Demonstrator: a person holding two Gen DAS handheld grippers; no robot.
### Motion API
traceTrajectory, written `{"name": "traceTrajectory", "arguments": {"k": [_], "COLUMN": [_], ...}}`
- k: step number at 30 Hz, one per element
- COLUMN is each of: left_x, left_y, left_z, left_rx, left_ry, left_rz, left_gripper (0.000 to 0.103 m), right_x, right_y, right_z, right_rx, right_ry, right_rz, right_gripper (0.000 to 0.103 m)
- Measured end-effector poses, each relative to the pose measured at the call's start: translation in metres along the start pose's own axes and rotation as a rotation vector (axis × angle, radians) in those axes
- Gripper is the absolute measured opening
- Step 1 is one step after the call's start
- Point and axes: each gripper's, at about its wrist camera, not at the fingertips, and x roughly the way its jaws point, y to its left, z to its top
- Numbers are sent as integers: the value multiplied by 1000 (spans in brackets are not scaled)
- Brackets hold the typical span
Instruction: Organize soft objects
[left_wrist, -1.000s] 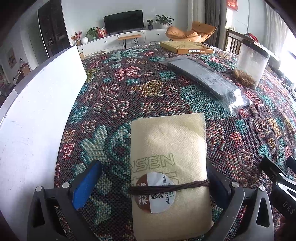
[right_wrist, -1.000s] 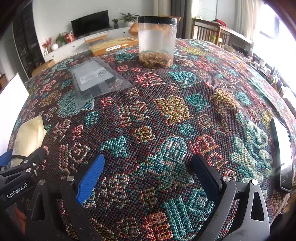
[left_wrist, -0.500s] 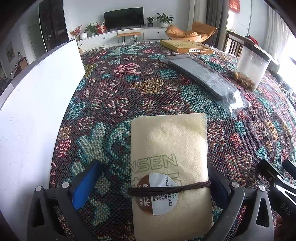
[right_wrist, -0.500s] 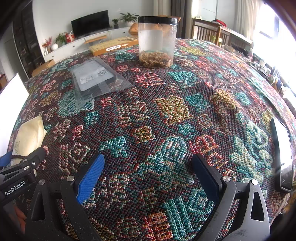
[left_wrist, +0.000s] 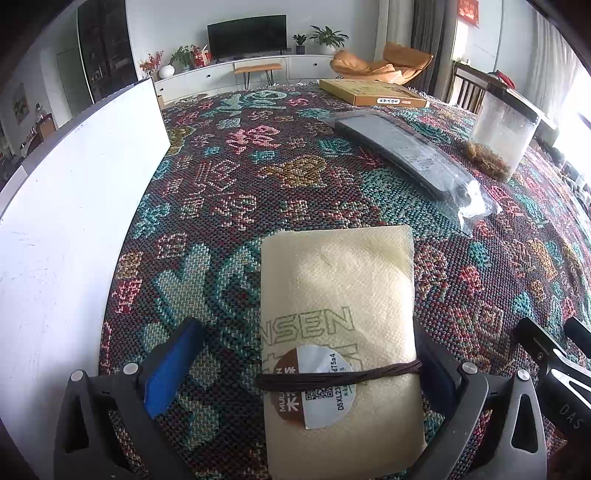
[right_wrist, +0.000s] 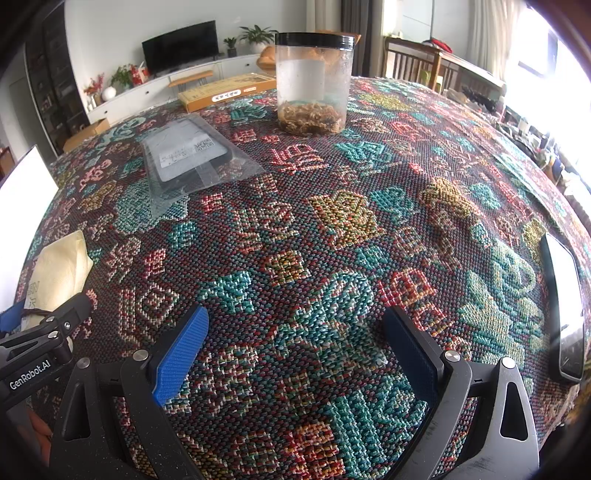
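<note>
Room: living room behind the table, with a dark television on a long white cabinet, potted plants, and an orange lounge chair.
Surface: woven patterned tablecloth in teal, red and gold covers the whole table top.
Left gripper: jaws wide apart, straddling the near end of the cream cloth bundle. The dark right finger lies just beside or against the bundle's edge (contact cannot be told); the blue-padded left finger stands clear of it, with bare cloth between.
Bundle: lies flat on the tablecloth and extends away from the camera. A dark cord wraps across it over a round sticker.
Right gripper: jaws wide apart, nothing between them but tablecloth (holding nothing).
Pose: both grippers are low over the table and point forward along it, side by side. In the right wrist view, the left unit's black body is at the left edge, with the bundle's corner just beyond.
Hard to make out: the bundle's near end runs out of the bottom of the picture. The printed lettering is partly covered by the sticker.
Cut off: a white board fills the left side, with its extent unseen. A phone-like slab sits at the right edge.
Other items: a bagged dark flat item, a clear jar with a black lid and brown contents, and a flat yellow box, all well apart from the bundle.
</note>
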Motion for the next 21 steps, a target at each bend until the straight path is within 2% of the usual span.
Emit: {"name": "traceTrajectory", "arguments": {"k": [5,8,10,13,17,21], "left_x": [0,0,-1,0,0,0], "left_y": [0,0,-1,-1,0,0], "left_z": [0,0,0,0,0,0], "left_rx": [0,0,0,0,0,0], "left_ry": [0,0,0,-1,-1,-1], "left_rz": [0,0,0,-1,-2,-2], "left_gripper": [103,103,103,103,103,103], "right_x": [0,-6,-16,-20,18,67], "right_y": [0,-8,-10,14,57,103], "right_z": [0,5,25,75,139,164], "right_rx": [0,20,-4,-166,-315,-446], "right_ry": [0,-14,-75,-119,-21,56], "right_rz": [4,97,139,164,217,195], "right_gripper": [97,96,96,96,95,95]}}
